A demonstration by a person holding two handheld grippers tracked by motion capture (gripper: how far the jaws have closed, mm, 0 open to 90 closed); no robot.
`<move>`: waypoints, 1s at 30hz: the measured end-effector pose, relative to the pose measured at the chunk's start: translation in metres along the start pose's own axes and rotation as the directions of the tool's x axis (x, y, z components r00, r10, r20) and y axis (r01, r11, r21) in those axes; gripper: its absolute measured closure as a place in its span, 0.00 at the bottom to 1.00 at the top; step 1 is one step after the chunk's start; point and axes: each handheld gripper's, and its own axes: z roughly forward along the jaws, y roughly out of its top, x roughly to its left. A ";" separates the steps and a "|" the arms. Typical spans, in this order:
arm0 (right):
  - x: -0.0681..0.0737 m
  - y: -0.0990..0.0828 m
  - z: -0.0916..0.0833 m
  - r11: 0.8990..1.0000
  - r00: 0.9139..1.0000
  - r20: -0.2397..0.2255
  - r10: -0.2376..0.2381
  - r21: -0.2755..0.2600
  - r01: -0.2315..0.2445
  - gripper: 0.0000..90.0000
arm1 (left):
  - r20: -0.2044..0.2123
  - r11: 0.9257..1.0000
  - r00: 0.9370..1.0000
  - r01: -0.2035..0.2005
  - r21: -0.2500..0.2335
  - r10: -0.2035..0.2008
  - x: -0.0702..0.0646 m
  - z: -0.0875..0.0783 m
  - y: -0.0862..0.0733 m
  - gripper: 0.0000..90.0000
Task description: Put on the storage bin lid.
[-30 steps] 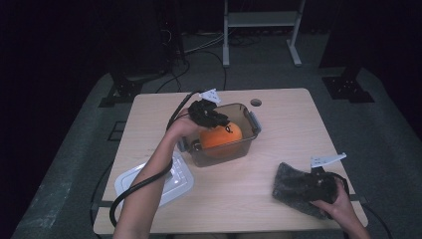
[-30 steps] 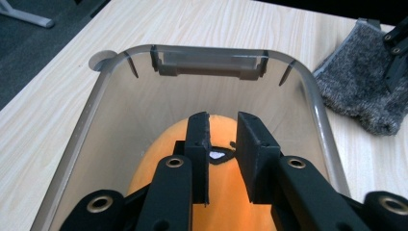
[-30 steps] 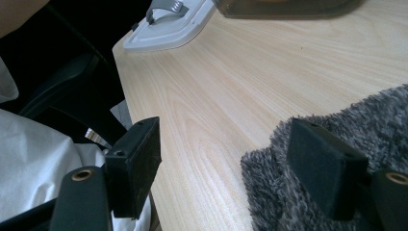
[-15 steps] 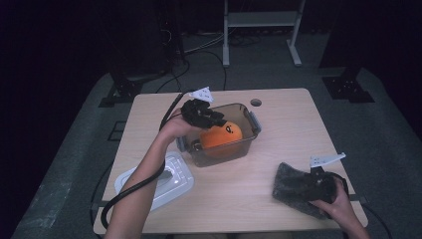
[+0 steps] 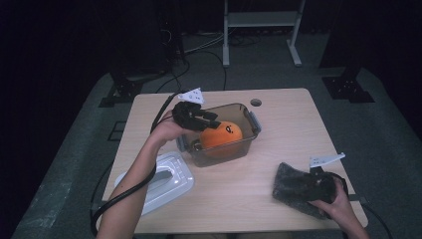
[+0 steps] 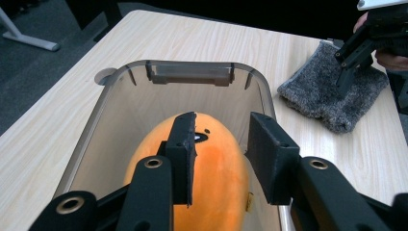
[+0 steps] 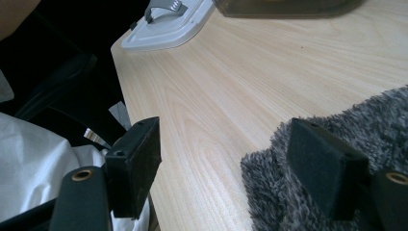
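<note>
My left fingers (image 6: 219,159) have just been opening, parted above the orange plush toy (image 6: 211,178) inside the clear plastic tub (image 6: 103,115); withdrawing carelessly, a finger could snag and drag it out.

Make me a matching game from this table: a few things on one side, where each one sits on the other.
Things:
1. orange plush toy
2. white lid
3. grey fuzzy cloth
4. clear bin

Places:
a. mid-table, left gripper over it
b. inside the bin
c. near left corner, flat
d. near right corner, by the right gripper

Pairs: 1-b, 2-c, 3-d, 4-a
</note>
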 end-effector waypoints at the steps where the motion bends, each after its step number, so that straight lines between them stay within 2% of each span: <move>1: 0.000 0.000 0.000 1.000 1.000 0.000 0.001 0.001 -0.001 0.30 | 0.001 1.000 1.000 0.002 -0.001 -0.002 -0.001 -0.002 -0.001 0.68; 16: 0.000 0.000 0.001 1.000 1.000 0.001 0.001 0.001 -0.001 0.30 | -0.017 1.000 1.000 0.005 -0.028 -0.006 -0.006 -0.022 -0.010 0.63; 30: 0.000 0.000 0.001 1.000 1.000 0.004 0.001 0.003 -0.001 0.30 | -0.030 0.998 0.999 0.021 -0.054 -0.023 -0.010 -0.040 -0.024 0.53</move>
